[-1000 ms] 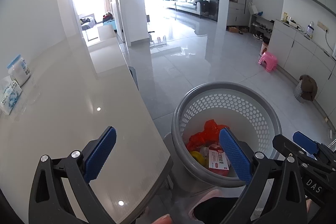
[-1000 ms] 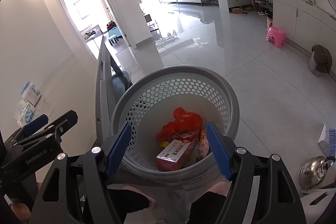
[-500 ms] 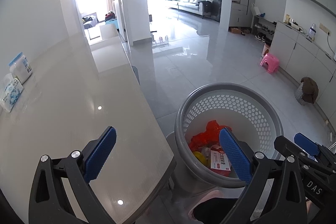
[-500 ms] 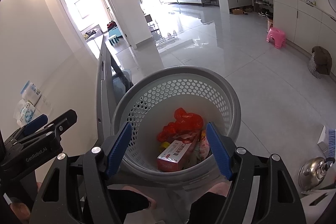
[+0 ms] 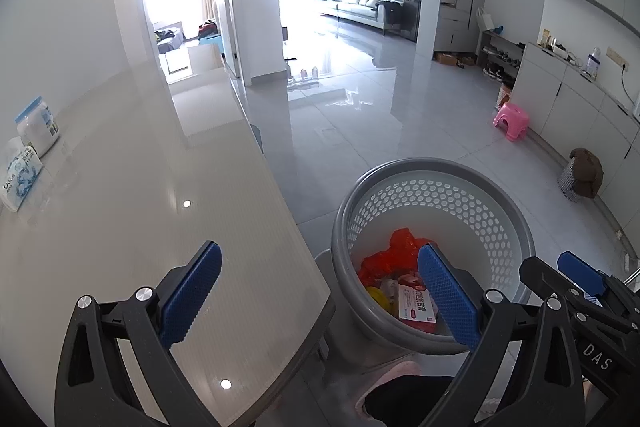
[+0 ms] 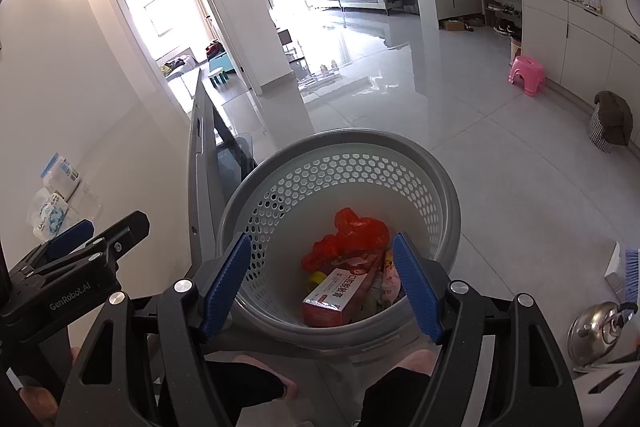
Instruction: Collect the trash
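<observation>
fingers: left gripper point(image 5: 320, 291), right gripper point(image 6: 322, 279) both wide, empty | risk: knocking perforated grey plastic basket point(image 6: 448, 187), spilling red wrapper point(image 6: 348, 237)

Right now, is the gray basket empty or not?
Not empty. The basket holds a red bag and a red box at its bottom.

Partly hidden behind blue pad at five o'clock: red box point(image 5: 416, 309) in basket point(image 5: 496, 211); print too small to read.
</observation>
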`<state>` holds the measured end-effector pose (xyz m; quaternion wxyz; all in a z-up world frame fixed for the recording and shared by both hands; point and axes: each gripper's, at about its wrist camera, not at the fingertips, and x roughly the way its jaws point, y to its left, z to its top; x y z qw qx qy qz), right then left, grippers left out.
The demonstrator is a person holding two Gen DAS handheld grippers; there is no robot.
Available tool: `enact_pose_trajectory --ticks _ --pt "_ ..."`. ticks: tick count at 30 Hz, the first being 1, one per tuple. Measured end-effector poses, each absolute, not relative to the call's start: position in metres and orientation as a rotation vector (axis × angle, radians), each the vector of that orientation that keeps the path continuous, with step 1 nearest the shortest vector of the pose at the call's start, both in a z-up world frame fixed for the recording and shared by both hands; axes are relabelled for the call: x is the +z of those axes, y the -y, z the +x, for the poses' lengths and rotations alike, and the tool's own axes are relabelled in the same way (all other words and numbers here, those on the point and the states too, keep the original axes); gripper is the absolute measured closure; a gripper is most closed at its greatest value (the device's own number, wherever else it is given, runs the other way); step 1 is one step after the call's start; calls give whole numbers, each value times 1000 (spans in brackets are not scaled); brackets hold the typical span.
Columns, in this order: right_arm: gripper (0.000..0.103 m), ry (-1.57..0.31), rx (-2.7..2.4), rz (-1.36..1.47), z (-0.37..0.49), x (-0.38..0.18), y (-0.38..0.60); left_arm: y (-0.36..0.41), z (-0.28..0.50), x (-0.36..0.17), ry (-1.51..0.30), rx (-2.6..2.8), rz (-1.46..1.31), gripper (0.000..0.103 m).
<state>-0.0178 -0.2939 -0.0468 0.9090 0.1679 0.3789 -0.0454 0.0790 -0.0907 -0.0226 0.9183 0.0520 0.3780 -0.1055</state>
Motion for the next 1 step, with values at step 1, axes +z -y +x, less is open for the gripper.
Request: enact_pose_trajectory --ticks 1 --pt "33 -781 -93 345 -18 -47 294 91 79 -23 -777 -215 111 6"
